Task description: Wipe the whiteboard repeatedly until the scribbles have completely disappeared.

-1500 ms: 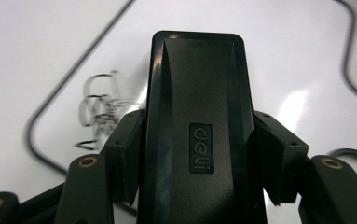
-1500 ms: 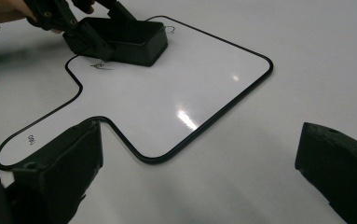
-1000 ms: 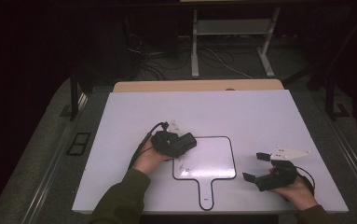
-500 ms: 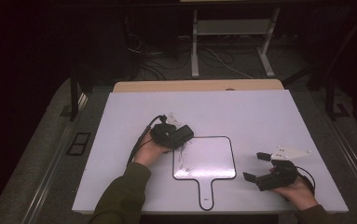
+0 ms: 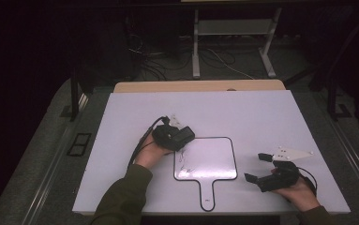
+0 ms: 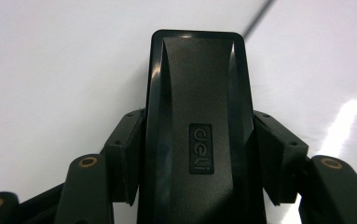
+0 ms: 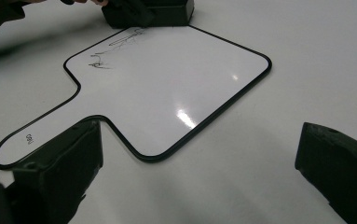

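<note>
Olive-green sleeve (image 5: 121, 197), black hand-held gripper (image 6: 199, 154) with brass-coloured screws, black trailing cable (image 5: 142, 140).

Eraser (image 6: 199, 135) rear cut off by bottom edge; whiteboard (image 7: 167, 88) scribbles illegible.

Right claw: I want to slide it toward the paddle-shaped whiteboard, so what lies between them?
Nothing: in the right gripper view, bare white table runs from the open right claw to the whiteboard. The high view agrees.
</note>
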`<action>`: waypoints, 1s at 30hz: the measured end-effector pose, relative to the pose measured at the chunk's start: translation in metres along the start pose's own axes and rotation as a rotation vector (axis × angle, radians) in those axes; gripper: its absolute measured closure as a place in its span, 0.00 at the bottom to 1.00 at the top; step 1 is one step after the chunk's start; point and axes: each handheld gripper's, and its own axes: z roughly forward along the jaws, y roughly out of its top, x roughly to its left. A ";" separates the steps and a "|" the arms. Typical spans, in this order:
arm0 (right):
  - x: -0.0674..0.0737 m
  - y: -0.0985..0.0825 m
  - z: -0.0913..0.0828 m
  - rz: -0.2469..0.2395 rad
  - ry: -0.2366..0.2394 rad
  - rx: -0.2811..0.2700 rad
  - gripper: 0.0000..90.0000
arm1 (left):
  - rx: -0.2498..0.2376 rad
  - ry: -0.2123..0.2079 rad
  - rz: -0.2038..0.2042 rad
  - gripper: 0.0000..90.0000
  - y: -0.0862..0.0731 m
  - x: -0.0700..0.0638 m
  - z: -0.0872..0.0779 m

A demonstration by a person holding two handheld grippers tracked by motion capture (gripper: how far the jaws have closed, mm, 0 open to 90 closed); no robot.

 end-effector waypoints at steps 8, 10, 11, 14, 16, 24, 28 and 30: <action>0.000 0.000 0.001 -0.001 0.000 0.003 0.00 | 0.003 -0.025 0.019 0.43 0.003 -0.008 0.001; 0.000 0.000 0.001 -0.001 0.001 0.004 0.00 | 0.007 -0.050 0.043 0.43 0.006 -0.015 0.003; 0.000 0.000 0.001 -0.002 0.001 0.004 0.00 | 0.009 -0.057 0.056 0.43 0.008 -0.018 0.004; 0.000 0.000 0.001 0.000 -0.001 0.003 0.00 | 0.020 -0.048 0.070 0.44 0.012 -0.021 0.005; 0.000 0.000 0.001 -0.001 -0.002 0.002 0.00 | 0.010 -0.032 0.055 0.44 0.011 -0.016 0.006; 0.000 0.000 0.001 0.000 0.001 0.000 0.00 | 0.006 -0.002 -0.006 0.43 0.003 0.001 0.003; 0.000 0.000 0.001 -0.002 0.000 0.001 0.00 | 0.010 -0.031 0.019 0.44 0.007 -0.010 0.004; 0.000 0.000 0.001 -0.001 -0.001 0.002 0.00 | 0.013 -0.061 0.039 0.44 0.010 -0.017 0.005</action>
